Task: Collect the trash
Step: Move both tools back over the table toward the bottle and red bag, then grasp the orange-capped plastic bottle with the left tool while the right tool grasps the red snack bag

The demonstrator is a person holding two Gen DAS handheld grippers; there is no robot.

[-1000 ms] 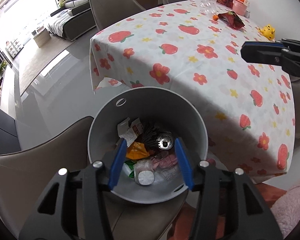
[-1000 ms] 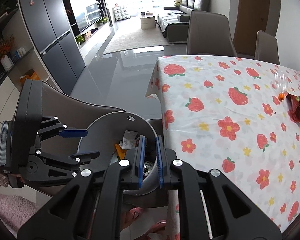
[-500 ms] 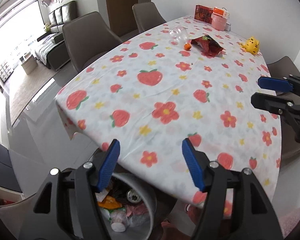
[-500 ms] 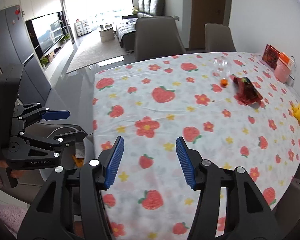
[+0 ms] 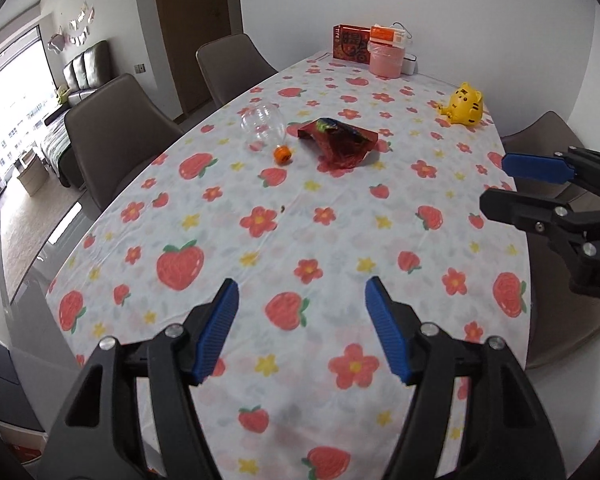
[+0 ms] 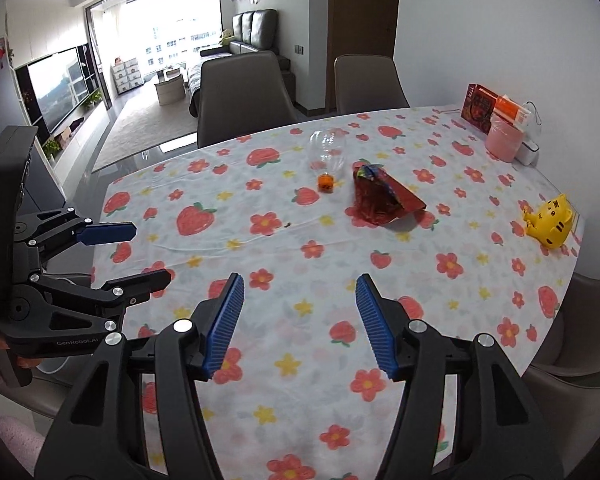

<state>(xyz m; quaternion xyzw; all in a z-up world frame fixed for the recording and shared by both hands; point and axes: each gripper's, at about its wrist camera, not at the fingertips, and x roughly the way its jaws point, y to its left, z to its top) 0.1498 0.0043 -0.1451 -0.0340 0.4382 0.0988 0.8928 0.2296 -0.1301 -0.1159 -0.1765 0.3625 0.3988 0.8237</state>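
Left gripper: blue-padded fingers spread apart, nothing between them; the jaws have just been opening. Held above the near end of the bench, pointing down and forward along it.

Right gripper: blue-padded fingers spread apart, nothing between them; the jaws have just been opening from nearly closed. Held beside the left gripper, over the same end of the bench.

Bench: covered by a white cloth printed with strawberries and flowers.

Clear plastic bottle: lying on its side, orange cap pointing toward the fingers. Well ahead of both pairs of fingers, slightly left of the left gripper's line.

Red snack wrapper: crumpled, lying flat just right of the bottle, apart from it. Well ahead of the fingers; in the right wrist view it lies nearly straight ahead of the right gripper.

Small dark crumb: on the cloth between the fingers and the bottle, nearer the bottle.

Yellow tiger figure: far ahead and to the right of the fingers, near the bench edge.

Pink container, red box and white box: grouped at the far end of the bench, beyond the wrapper.

Grey chairs: along the left side, ahead of the fingers.
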